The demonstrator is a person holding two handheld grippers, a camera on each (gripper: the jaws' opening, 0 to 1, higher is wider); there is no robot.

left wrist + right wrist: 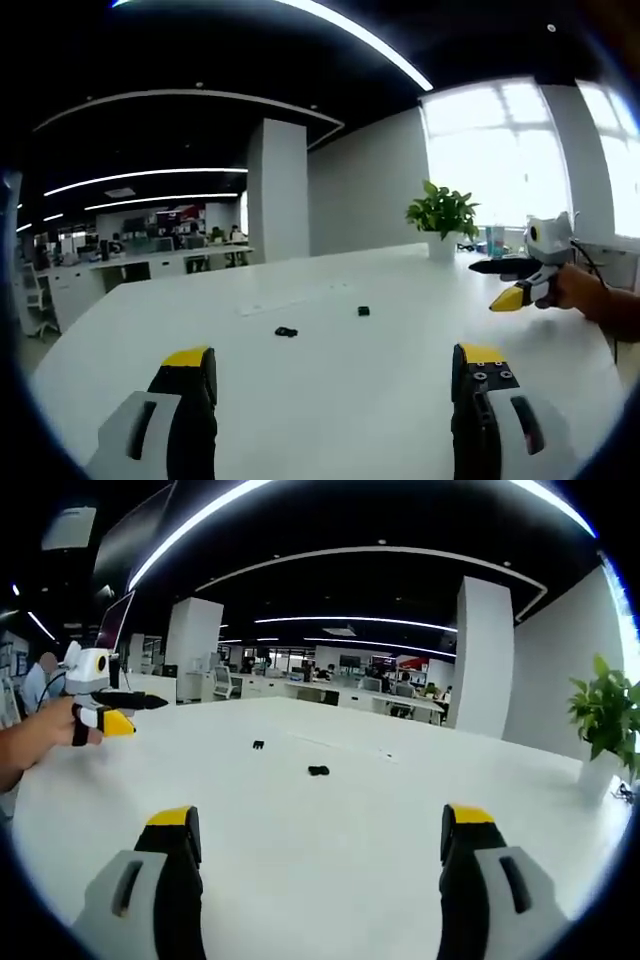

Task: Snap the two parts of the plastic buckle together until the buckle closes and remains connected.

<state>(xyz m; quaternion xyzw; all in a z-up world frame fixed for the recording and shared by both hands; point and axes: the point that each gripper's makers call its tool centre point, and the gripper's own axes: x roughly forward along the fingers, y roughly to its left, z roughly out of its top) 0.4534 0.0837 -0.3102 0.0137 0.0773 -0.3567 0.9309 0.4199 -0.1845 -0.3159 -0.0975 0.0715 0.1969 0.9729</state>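
Observation:
Two small black buckle parts lie apart on the white table (pixel 330 400). In the left gripper view one buckle part (pixel 286 331) sits near the middle and the other buckle part (pixel 363 311) lies a little farther right. The right gripper view has one part (pixel 318 771) ahead and the second part (pixel 259 745) farther left. My left gripper (pixel 335 360) is open, well short of both parts, and appears held in a hand as the left gripper (pixel 130 712). My right gripper (pixel 320 820) is open too, and enters the other view as the right gripper (pixel 500 282).
A potted plant (pixel 442 215) stands at the table's far edge by bright windows (pixel 495 150). A white pillar (pixel 277 190) and office desks (pixel 150 262) lie beyond the table. A flat white strip (pixel 290 298) lies on the table behind the parts.

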